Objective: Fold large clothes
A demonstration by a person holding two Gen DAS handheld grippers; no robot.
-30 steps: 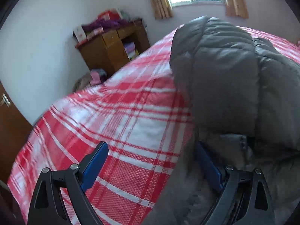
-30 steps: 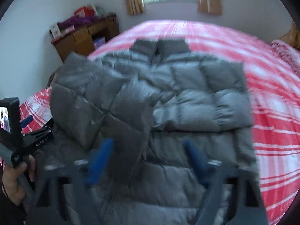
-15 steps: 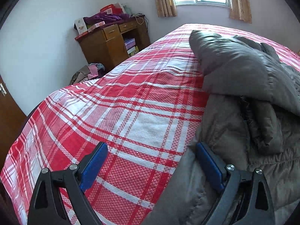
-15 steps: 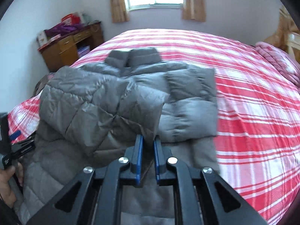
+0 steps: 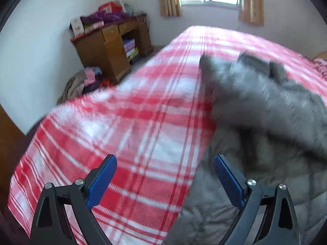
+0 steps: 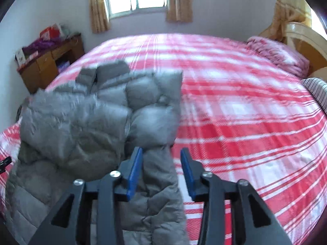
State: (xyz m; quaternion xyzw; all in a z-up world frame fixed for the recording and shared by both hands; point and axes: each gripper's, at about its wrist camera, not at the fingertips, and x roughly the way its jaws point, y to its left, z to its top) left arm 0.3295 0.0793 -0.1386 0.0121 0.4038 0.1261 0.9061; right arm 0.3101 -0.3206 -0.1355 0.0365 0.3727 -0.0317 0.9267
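Plaid bed [image 6: 235,106], grey jacket [image 6: 85,122] lengthwise, collar toward window, both jaws spread.

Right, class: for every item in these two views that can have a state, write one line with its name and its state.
Left gripper: open, holding nothing.
Right gripper: open, holding nothing, above the jacket's edge.
Grey puffer jacket: lying on the bed, sleeves folded in across the body.
Plaid bedspread: spread flat over the bed.
Curtains: drawn apart, window uncovered.
Wooden desk: drawers shut, top piled with things.
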